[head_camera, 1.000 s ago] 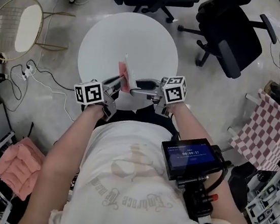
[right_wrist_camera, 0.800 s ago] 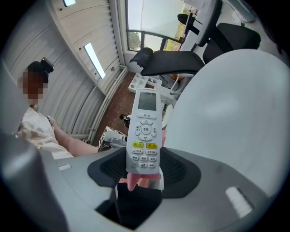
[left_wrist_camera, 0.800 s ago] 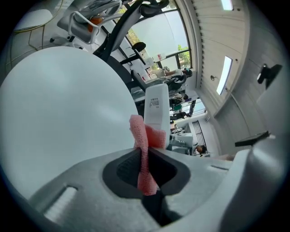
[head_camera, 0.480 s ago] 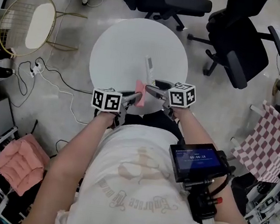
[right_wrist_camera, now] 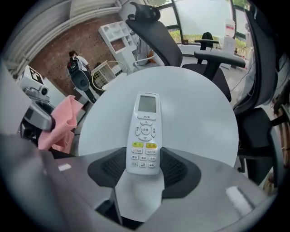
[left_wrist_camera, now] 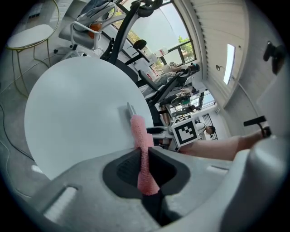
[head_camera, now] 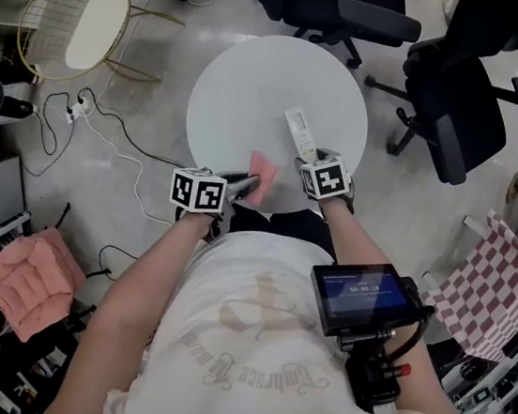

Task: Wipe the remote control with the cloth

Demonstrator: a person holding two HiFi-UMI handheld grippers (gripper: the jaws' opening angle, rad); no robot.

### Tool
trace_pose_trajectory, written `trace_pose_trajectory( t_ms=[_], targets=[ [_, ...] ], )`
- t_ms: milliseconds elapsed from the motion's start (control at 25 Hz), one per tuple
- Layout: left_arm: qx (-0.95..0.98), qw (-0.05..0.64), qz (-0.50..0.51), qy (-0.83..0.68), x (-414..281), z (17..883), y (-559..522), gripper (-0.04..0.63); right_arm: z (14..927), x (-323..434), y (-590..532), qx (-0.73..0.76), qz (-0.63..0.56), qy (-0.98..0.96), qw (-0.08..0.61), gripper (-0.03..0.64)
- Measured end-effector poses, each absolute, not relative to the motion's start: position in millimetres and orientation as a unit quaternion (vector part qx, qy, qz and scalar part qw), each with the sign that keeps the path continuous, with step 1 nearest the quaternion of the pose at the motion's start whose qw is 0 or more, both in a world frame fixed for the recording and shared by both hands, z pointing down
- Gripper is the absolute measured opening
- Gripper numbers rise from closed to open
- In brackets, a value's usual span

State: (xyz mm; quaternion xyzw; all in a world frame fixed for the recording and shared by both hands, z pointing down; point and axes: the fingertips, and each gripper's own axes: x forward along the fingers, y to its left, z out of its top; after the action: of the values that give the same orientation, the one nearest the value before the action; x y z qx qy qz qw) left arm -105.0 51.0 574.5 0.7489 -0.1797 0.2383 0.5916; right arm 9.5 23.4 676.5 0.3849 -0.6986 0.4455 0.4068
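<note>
The right gripper [right_wrist_camera: 144, 159] is clamping the remote [head_camera: 299, 129] at centre frame, over the table [head_camera: 246, 86]; the left gripper [left_wrist_camera: 144, 165] is pinching the cloth [head_camera: 264, 167] just left. Wiping is seemingly starting next: bring cloth onto remote.

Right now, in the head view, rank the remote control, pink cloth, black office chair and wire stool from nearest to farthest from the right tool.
1. remote control, gripped in the right tool.
2. pink cloth, just left, held by the left tool.
3. black office chair, on the floor, upper right.
4. wire stool, far upper left.
</note>
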Motion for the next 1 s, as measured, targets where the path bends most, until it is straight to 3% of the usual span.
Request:
trace_pose_trajectory(
  t_ms=[240, 360, 560, 800, 920, 1000],
  targets=[
    [0.751, 0.586, 0.229, -0.198, -125.1, 565.4, 54.3, 0.031, 672.0, 5.3, 20.5, 0.384, 0.387, -0.708, 0.448, 0.245],
    [0.753, 0.585, 0.225, -0.201, -144.4, 562.2, 55.3, 0.032, 670.7, -6.9, 26.1, 0.38, 0.392, -0.703, 0.456, 0.322],
    [0.761, 0.575, 0.217, -0.206, -163.3, 566.3, 53.3, 0.031, 667.6, -10.1, 31.7, 0.415, 0.401, -0.697, 0.426, 0.306],
    [0.772, 0.562, 0.212, -0.207, -173.4, 567.1, 47.5, 0.032, 639.4, 4.6, 33.7, 0.481, 0.411, -0.687, 0.357, 0.157],
    [0.781, 0.55, 0.209, -0.21, -180.5, 567.4, 43.3, 0.032, 621.2, 6.5, 37.1, 0.501, 0.408, -0.69, 0.326, 0.003],
    [0.791, 0.536, 0.209, -0.208, -184.3, 564.9, 38.5, 0.031, 607.0, 3.5, 38.3, 0.506, 0.402, -0.7, 0.304, 0.005]
  ],
)
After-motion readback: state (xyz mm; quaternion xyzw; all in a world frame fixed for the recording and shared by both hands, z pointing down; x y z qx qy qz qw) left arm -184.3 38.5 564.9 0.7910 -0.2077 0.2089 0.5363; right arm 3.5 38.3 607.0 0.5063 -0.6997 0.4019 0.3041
